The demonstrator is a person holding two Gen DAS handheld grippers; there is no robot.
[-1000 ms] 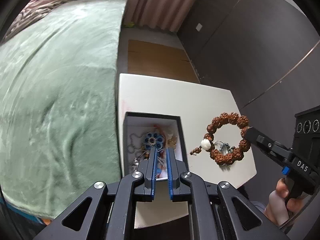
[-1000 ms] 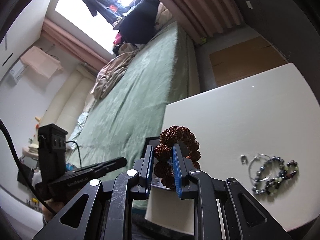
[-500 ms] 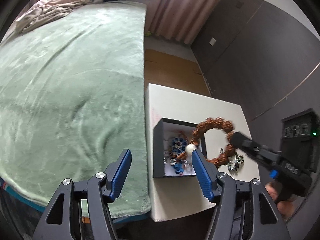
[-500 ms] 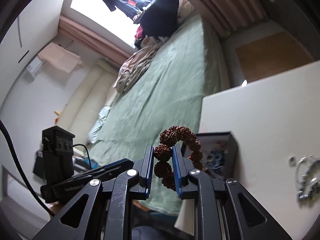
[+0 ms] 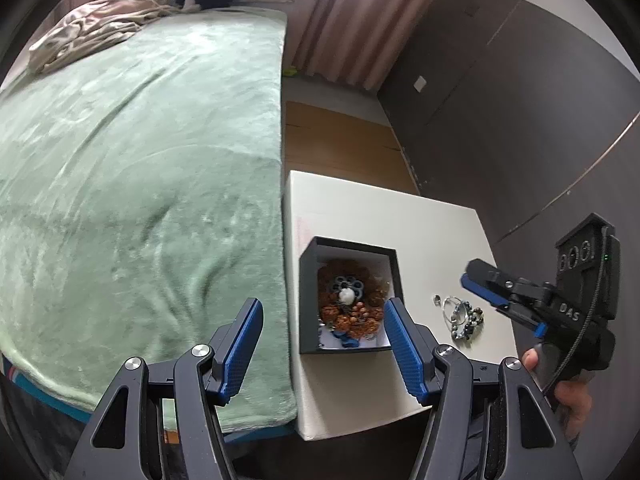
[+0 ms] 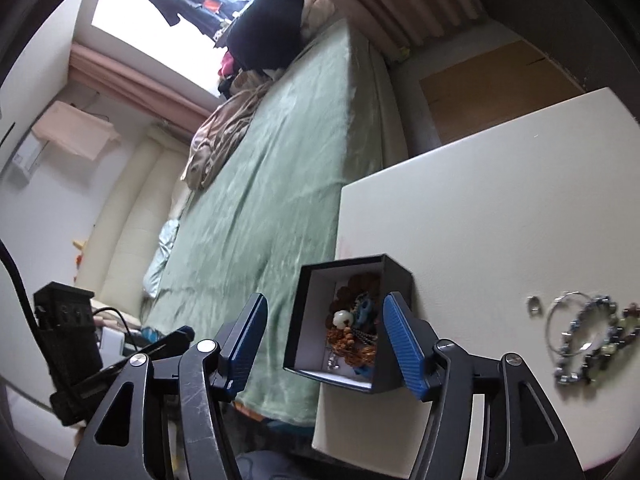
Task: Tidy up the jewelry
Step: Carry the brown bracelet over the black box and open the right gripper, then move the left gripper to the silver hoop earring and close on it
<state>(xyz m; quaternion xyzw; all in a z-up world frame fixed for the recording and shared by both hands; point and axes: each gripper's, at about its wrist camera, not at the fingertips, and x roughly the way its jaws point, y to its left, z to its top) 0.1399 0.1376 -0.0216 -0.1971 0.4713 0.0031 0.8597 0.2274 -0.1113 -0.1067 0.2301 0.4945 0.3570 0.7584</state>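
White table [image 5: 372,216] beside green bed [image 5: 140,184], left view alone shows hand [image 5: 568,392], both grippers' fingers [image 6: 400,344] spread, empty

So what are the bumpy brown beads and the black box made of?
Brown bead bracelet: probably dried seeds or carved wood; the beads look rough, knobbly and dull. Black box: likely matte cardboard, with thin straight walls and a white lining.

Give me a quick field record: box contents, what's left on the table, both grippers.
box: black box, open, on the white table at its bed-side edge
in box: brown bead bracelet, with other jewelry
left on table: dark bead bracelets, small ring
left gripper: open, empty
right gripper: jaws just opened, empty
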